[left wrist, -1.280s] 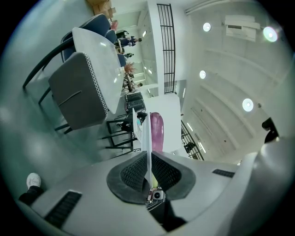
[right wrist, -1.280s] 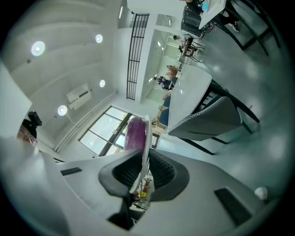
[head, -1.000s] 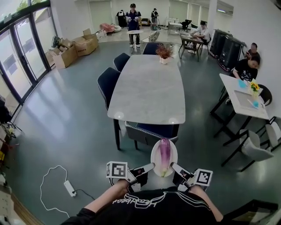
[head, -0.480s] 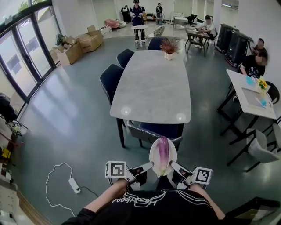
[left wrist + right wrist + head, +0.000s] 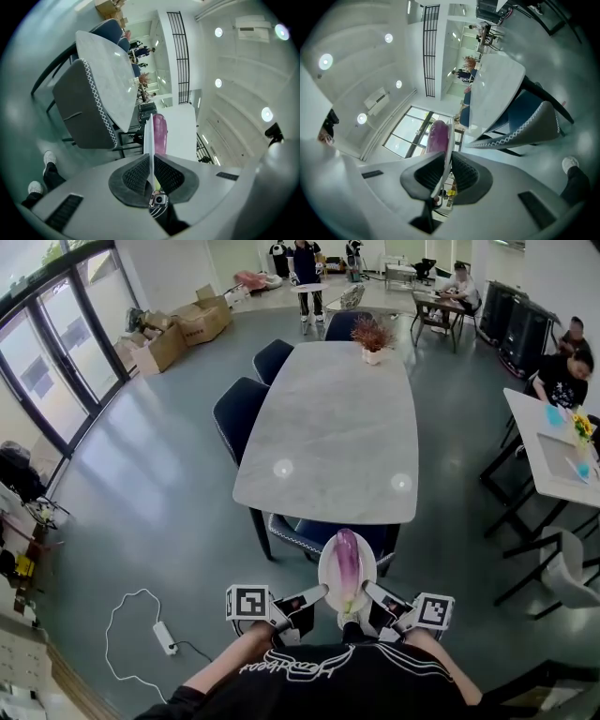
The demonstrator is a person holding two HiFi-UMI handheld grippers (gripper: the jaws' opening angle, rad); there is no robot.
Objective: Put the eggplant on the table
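A purple eggplant lies lengthways on a white plate held in front of my chest. My left gripper is shut on the plate's left rim and my right gripper is shut on its right rim. In the left gripper view the plate runs edge-on between the jaws, with the eggplant beyond. The right gripper view shows the same plate edge-on, the eggplant on it. The long grey marble table lies just ahead, its near edge close to the plate.
A dark blue chair is tucked in at the table's near end, right in front of the plate. Two more chairs stand along the left side. A potted plant sits at the far end. Another table stands right.
The table and its near chair have come closer to me across the three frames. Both grippers hold the plate with the eggplant just as before.
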